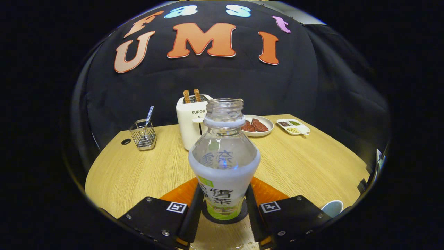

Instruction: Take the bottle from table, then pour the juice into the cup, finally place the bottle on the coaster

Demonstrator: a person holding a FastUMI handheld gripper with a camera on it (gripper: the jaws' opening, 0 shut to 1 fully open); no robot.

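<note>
An uncapped clear bottle [224, 156] with a white and green label stands upright between my fingers. Its base rests on a dark round coaster [208, 217] on the wooden table [138, 166]. My gripper [224, 199] is shut on the bottle, with one finger [193, 211] against each side of its lower label. The upper part of the bottle looks clear and empty. A pale cup [333, 207] sits on the table just right of my right finger, only its rim in sight.
Beyond the bottle stands a white toaster [190, 121] with two slices of toast. A plate of dark meat [258, 125] and a small divided dish [293, 126] lie further right. A wire holder with a spoon [143, 133] stands to the left. Drops of liquid [242, 245] lie near the coaster.
</note>
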